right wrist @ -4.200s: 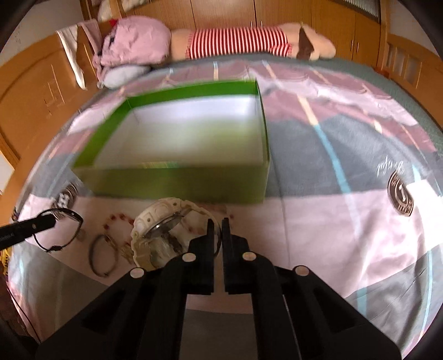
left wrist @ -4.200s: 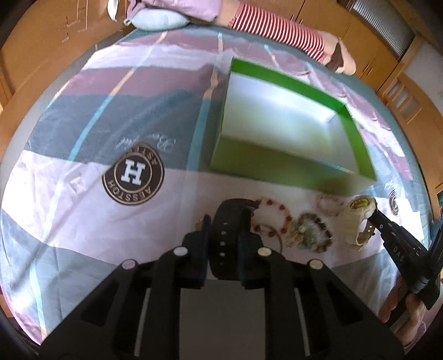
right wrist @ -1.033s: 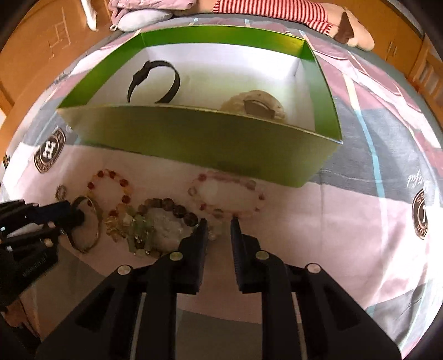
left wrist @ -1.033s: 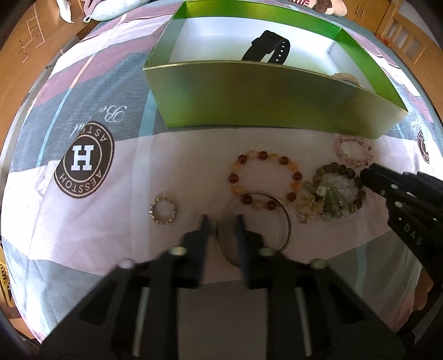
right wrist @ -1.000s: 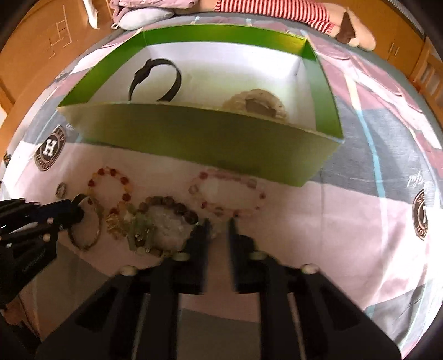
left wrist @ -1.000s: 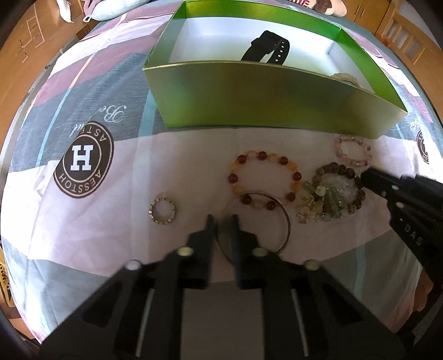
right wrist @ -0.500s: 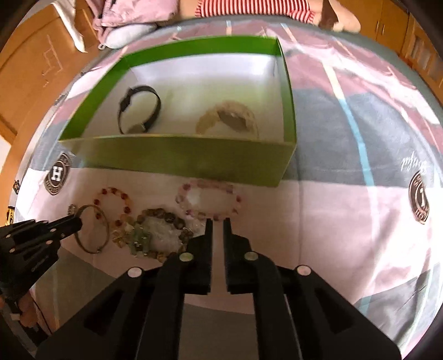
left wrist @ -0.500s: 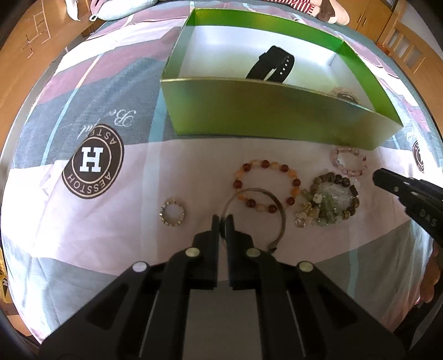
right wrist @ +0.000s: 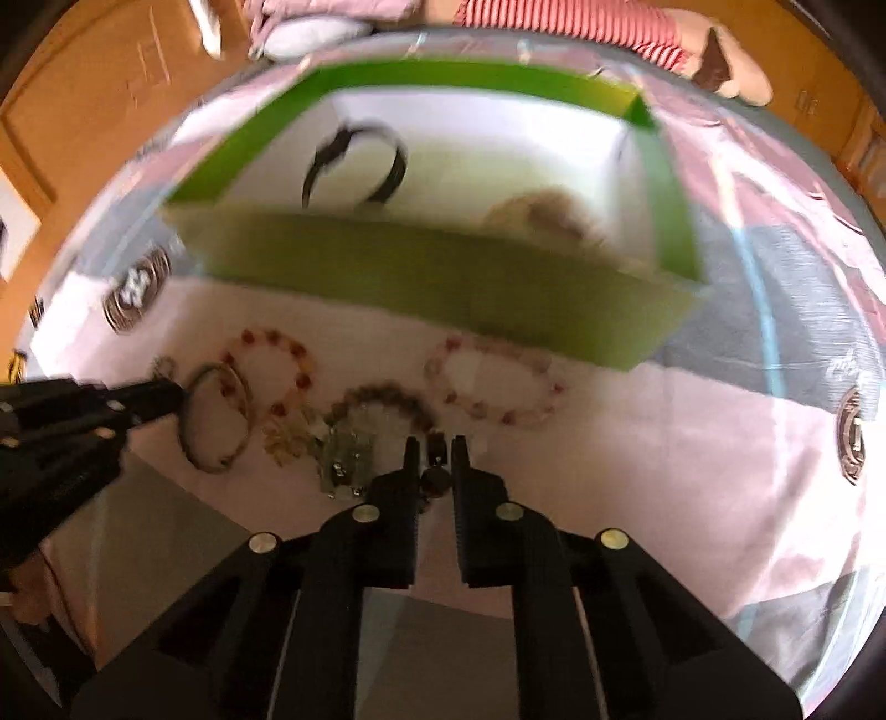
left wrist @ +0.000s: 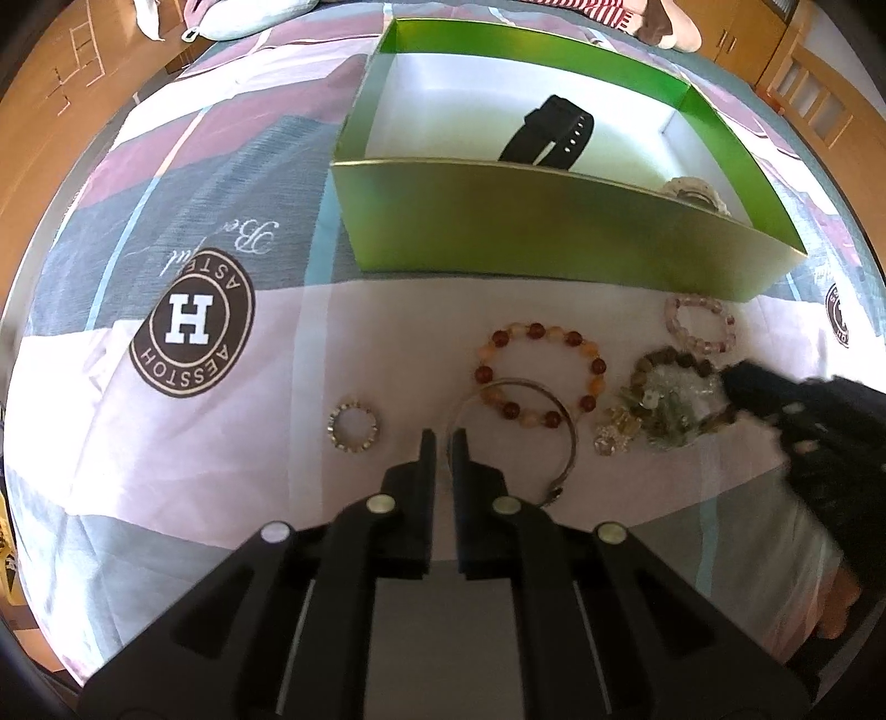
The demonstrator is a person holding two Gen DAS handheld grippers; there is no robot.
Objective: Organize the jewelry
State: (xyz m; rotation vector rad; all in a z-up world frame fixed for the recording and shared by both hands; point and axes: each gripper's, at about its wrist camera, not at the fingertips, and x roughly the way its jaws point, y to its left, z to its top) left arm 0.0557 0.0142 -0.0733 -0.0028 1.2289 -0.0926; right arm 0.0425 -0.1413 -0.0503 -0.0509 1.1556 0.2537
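Note:
A green box [left wrist: 554, 221] stands on the bedspread and holds a black watch [left wrist: 548, 135] and a cream watch [left wrist: 692, 191]. In front of it lie a red-orange bead bracelet [left wrist: 540, 374], a pink bead bracelet [left wrist: 700, 324], a small beaded ring [left wrist: 353, 426], a brown bead bracelet with a green-stone cluster [left wrist: 673, 401] and a thin metal bangle [left wrist: 515, 437]. My left gripper [left wrist: 441, 446] is shut on the bangle's near edge. My right gripper [right wrist: 433, 451] is shut on the brown bead bracelet [right wrist: 382, 407].
The bedspread carries a round brown H logo [left wrist: 191, 329] at the left. A striped stuffed toy [right wrist: 609, 27] and a pillow [left wrist: 249, 16] lie behind the box. Wooden furniture [left wrist: 61, 72] surrounds the bed.
My right gripper has come down onto the brown bead bracelet and closed on it. My left gripper stays closed on the bangle, slightly lifted from one second ago.

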